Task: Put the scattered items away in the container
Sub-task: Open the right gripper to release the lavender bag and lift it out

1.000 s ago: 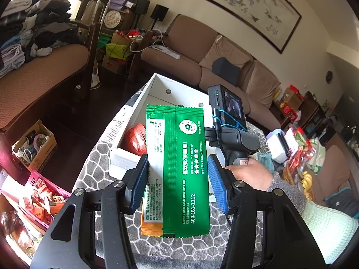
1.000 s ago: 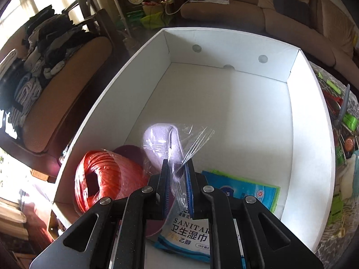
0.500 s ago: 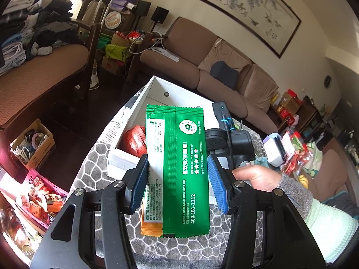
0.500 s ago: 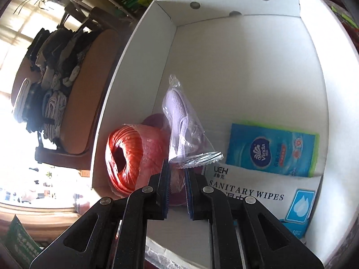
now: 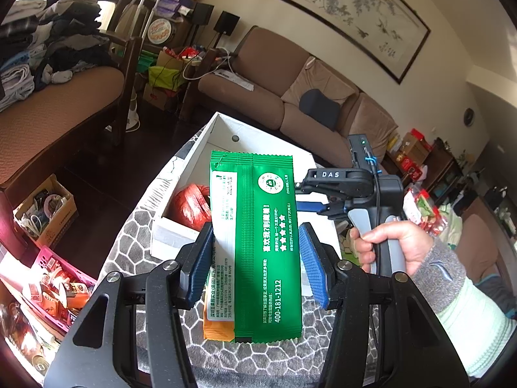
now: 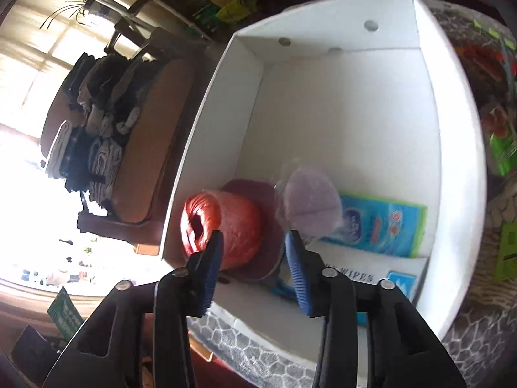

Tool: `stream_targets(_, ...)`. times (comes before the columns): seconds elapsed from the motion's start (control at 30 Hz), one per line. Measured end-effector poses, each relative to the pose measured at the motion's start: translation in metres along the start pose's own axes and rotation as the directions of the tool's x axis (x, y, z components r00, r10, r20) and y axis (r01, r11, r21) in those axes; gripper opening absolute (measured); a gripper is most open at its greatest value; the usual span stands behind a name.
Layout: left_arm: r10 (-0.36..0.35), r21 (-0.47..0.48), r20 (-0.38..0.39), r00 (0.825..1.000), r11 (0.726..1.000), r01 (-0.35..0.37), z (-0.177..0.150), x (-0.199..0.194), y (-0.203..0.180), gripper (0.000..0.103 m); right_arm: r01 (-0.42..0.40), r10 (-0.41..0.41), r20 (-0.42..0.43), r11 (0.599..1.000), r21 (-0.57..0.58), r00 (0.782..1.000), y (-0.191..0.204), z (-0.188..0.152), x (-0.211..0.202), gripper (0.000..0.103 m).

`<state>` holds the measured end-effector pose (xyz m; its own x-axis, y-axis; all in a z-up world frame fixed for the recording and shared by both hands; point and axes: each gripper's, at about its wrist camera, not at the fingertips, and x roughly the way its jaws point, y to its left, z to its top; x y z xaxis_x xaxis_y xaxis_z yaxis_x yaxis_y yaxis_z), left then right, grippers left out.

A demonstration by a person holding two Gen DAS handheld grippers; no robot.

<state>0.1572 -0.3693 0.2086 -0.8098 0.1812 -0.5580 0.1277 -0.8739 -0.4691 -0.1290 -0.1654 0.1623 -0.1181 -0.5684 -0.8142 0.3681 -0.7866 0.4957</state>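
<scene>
Progress looks middling: white box point(image 6: 452, 135) already holds four things, one red twine ball point(image 6: 223, 223), one bagged lilac puff point(image 6: 311, 202), one blue tissue pack point(image 6: 384, 226), one wipes pack point(image 6: 368, 278). Right gripper point(image 6: 255, 271) hangs over them, fingers spread, empty. Left gripper point(image 5: 255, 262) pinches one green sachet point(image 5: 268, 245) by both edges, box at twelve o'clock. More clutter waits at three o'clock.

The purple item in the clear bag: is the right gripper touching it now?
Apart. The right wrist view shows the right gripper open, with the bagged purple item lying beyond its fingertips.
</scene>
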Motion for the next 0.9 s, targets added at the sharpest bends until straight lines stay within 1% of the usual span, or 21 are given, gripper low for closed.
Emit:
stream_targets(0.03,-0.003,0.006,-0.001,1.0,1.0,0.003,0.0,0.001,-0.002,0.049,0.034,-0.034,0.02,0.999,-0.01,0.999,-0.005,0.008,-0.002,0.068)
stream_targets(0.1,-0.001,0.023,-0.005,1.0,1.0,0.002,0.001,0.004,-0.007,0.049,0.05,-0.05,0.028,0.999,-0.006,0.998,-0.015,0.016,0.001,0.068)
stream_targets(0.17,-0.005,0.029,-0.009,1.0,1.0,0.005,0.002,0.006,-0.011,0.049,0.092,-0.092,-0.005,0.996,0.004,0.996,-0.024,0.017,0.017,0.068)
stream_targets(0.23,-0.007,0.03,-0.011,1.0,1.0,0.007,0.003,0.009,-0.013,0.049,0.112,-0.111,-0.041,0.994,0.01,0.993,-0.032,0.016,0.036,0.068)
stream_targets(0.27,-0.009,0.032,-0.013,1.0,0.999,0.009,0.003,0.01,-0.014,0.049,0.119,-0.118,-0.056,0.993,0.015,0.991,-0.038,0.013,0.043,0.068)
stream_targets(0.3,-0.009,0.035,-0.016,1.0,0.999,0.009,0.004,0.012,-0.015,0.049,0.109,-0.108,-0.07,0.994,0.014,0.992,-0.039,0.012,0.051,0.068)
stream_targets(0.33,-0.005,0.039,-0.02,1.0,0.999,0.006,0.004,0.013,-0.017,0.049,0.101,-0.101,-0.084,0.995,0.003,0.991,-0.037,0.01,0.058,0.068)
stream_targets(0.37,-0.004,0.043,-0.025,1.0,0.999,0.005,0.004,0.015,-0.018,0.049,0.111,-0.111,-0.094,0.994,-0.011,0.989,-0.034,0.009,0.065,0.067)
stream_targets(0.43,-0.011,0.044,-0.038,0.999,0.999,0.013,0.005,0.02,-0.021,0.049,0.108,-0.108,-0.09,0.994,-0.01,0.99,-0.032,0.007,0.071,0.067)
stream_targets(0.47,-0.016,0.048,-0.043,0.999,0.999,0.018,0.006,0.022,-0.023,0.049,0.085,-0.084,-0.08,0.996,0.007,0.993,-0.032,0.006,0.068,0.068)
stream_targets(0.5,-0.02,0.054,-0.046,0.999,0.998,0.023,0.007,0.025,-0.026,0.049,0.033,-0.031,-0.063,0.999,0.025,0.998,-0.032,0.004,0.061,0.068)
stream_targets(0.53,-0.024,0.063,-0.045,0.999,0.998,0.027,0.008,0.027,-0.03,0.049,-0.042,0.044,-0.045,0.998,0.036,0.998,-0.032,0.001,0.05,0.068)
stream_targets(0.57,-0.024,0.075,-0.043,0.999,0.997,0.027,0.009,0.031,-0.035,0.049,-0.114,0.115,-0.027,0.993,0.038,0.993,-0.032,-0.004,0.036,0.068)
stream_targets(0.63,-0.023,0.094,-0.045,0.999,0.995,0.027,0.01,0.041,-0.043,0.049,-0.227,0.227,0.013,0.974,0.026,0.974,-0.03,-0.016,0.004,0.068)
stream_targets(0.7,-0.024,0.109,-0.065,0.998,0.994,0.031,0.01,0.056,-0.051,0.049,-0.314,0.312,0.053,0.949,0.02,0.948,-0.032,-0.027,-0.03,0.068)
stream_targets(0.77,-0.008,0.147,-0.081,0.997,0.989,0.02,0.008,0.073,-0.061,0.049,-0.397,0.393,0.081,0.917,0.035,0.916,-0.034,-0.034,-0.058,0.068)
stream_targets(0.8,-0.002,0.166,-0.089,0.996,0.986,0.017,0.007,0.081,-0.066,0.049,-0.442,0.437,0.086,0.896,0.044,0.895,-0.033,-0.036,-0.068,0.068)
stream_targets(0.83,-0.003,0.177,-0.097,0.995,0.984,0.021,0.005,0.088,-0.072,0.049,-0.472,0.467,0.086,0.88,0.051,0.88,-0.029,-0.035,-0.075,0.068)
stream_targets(0.87,-0.013,0.18,-0.103,0.995,0.983,0.031,0.004,0.094,-0.077,0.049,-0.48,0.475,0.082,0.876,0.051,0.876,-0.027,-0.033,-0.082,0.068)
stream_targets(0.9,-0.025,0.179,-0.107,0.994,0.983,0.044,0.003,0.098,-0.081,0.049,-0.465,0.461,0.076,0.884,0.042,0.884,-0.025,-0.032,-0.087,0.068)
